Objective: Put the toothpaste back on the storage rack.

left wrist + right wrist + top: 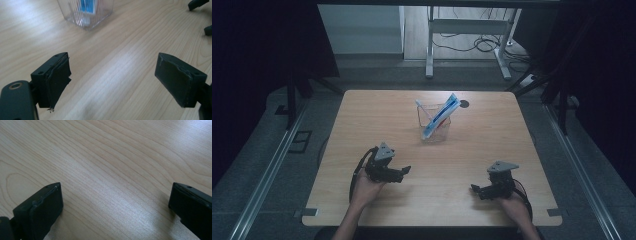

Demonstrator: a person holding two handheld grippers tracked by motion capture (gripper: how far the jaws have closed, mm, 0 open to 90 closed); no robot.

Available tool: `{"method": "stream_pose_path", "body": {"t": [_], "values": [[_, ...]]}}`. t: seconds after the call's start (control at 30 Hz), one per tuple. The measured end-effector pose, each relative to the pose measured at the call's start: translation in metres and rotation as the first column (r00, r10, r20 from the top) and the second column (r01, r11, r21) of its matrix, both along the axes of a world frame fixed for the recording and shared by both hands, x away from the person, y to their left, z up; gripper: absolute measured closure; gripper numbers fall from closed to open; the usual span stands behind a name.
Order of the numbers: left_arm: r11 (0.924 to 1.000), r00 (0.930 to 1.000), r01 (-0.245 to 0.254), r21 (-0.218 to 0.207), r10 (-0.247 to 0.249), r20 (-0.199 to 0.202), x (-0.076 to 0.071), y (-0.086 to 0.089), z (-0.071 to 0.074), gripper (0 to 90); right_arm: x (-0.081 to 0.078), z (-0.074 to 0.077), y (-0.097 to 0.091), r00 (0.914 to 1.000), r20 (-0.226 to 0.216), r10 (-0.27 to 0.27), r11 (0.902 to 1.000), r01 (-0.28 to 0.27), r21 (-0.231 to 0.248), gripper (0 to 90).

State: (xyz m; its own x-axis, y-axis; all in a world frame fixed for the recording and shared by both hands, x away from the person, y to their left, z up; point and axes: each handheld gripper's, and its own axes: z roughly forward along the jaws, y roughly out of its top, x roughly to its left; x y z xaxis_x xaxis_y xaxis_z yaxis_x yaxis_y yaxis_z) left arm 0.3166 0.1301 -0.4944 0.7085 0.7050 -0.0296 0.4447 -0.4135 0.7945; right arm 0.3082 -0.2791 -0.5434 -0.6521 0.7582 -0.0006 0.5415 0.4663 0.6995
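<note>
While both hands rest low on the near half of the table (362, 107), the clear ribbed cup (435, 125) stands toward the far middle, well apart from either pair of tongs. A blue-and-white toothpaste tube (441, 116) leans out of it to the right, and a white toothbrush (423, 111) tilts to the left. Printing runs along the tube, but it is too small and blurred to read. From the left gripper view the cup's top is cut off, leaving its base and a blue patch inside. The left tongs (404, 172) gape wide, empty, pointing right. The right tongs (477, 190) are likewise spread apart over bare wood, holding nothing.
</note>
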Motion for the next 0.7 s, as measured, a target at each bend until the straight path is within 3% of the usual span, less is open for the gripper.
{"method": "stream_pose_path", "body": {"t": [0.43, 0.7], "values": [[0.9986, 0.9983, -0.048, 0.02, 0.049, -0.033, -0.015, 0.015, -0.027, 13.3, 0.0, 0.0, 0.0, 1.0, 0.0, -0.001, 1.0, 0.001, 0.001, 0.0], [0.9937, 0.9962, -0.065, 0.091, 0.07, -0.053, -0.021, 0.017, -0.039, 13.2, 0.0, 0.0, 0.0, 1.0, 0.0, -0.001, 1.0, 0.001, 0.001, 0.0]]}}
